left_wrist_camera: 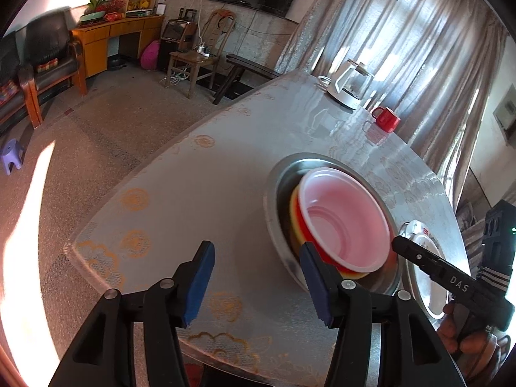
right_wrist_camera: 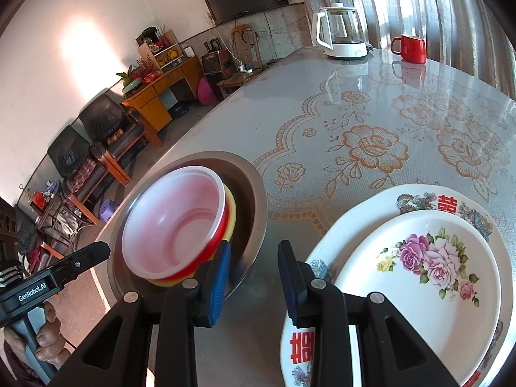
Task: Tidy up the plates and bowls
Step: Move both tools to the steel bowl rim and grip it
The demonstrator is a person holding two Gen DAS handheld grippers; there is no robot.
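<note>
Left gripper: blue pads apart, nothing between them, poised over the table beside the metal basin. The basin sits near the table's front edge and holds nested bowls: a red bowl with a pale pink interior inside a yellow bowl. Right gripper: jaws apart and empty, between the basin and the stacked plates. A small floral plate lies on a larger patterned plate at the front edge.
</note>
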